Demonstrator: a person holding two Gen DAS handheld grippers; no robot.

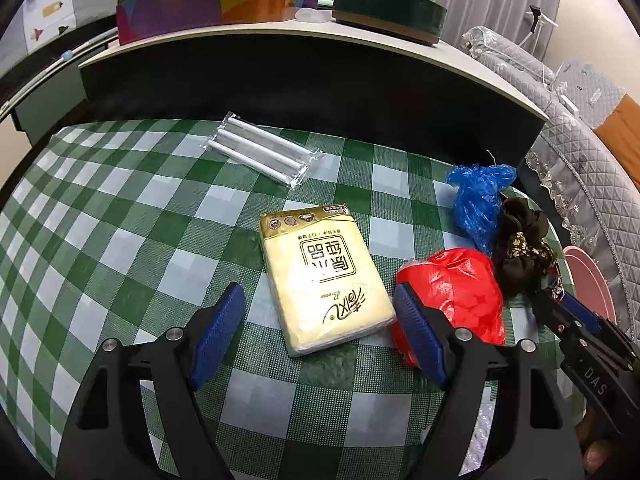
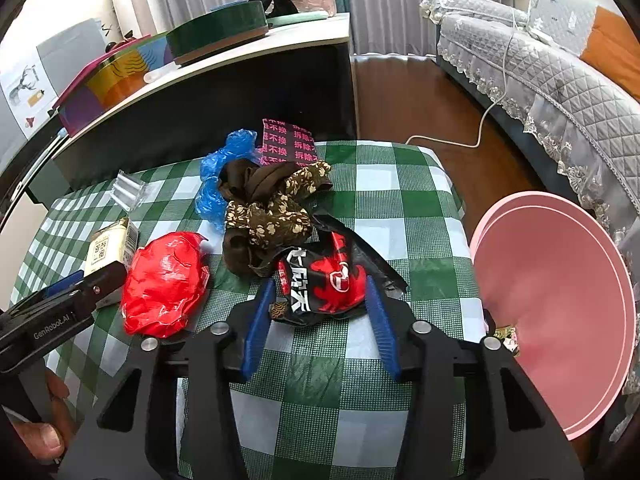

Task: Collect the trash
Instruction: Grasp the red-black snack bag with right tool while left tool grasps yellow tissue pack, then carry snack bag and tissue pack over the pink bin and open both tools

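We look down on a small table covered in a green-and-white checked cloth [image 1: 120,240]. In the left wrist view, a yellow tissue pack [image 1: 324,280] lies at centre, its near end between the spread blue pads of the left gripper [image 1: 320,332]; neither pad touches it, so we read these fingers as released. At eleven o'clock from the pack lies a clear sleeve of white sticks [image 1: 262,152]. At three o'clock sits a crumpled red plastic bag [image 1: 460,292], just beside the gripper's right-hand pad; beyond it, at one o'clock, are a blue plastic bag [image 1: 478,204] and a bundle of dark floral cloth [image 1: 524,252].

In the right wrist view, the right gripper [image 2: 320,312] straddles a black-and-red snack wrapper [image 2: 324,280], which lies on the cloth against the floral bundle. Its blue fingers [image 2: 378,320] flank the wrapper's near end; we cannot tell whether they yet press on it. A black card with pink characters [image 2: 286,142] lies at twelve o'clock, at the table's far edge.

At three o'clock, off the table's edge, stands a pink bin [image 2: 560,300]. Behind the table we see a dark cabinet with a pale top [image 2: 240,92] bearing a colourful box [image 2: 116,76] and a green round tin [image 2: 220,36]. A grey quilted sofa [image 2: 540,64] with lace trim, a wooden floor [image 2: 420,100] and grey curtains [image 2: 384,0] fill the room beyond.
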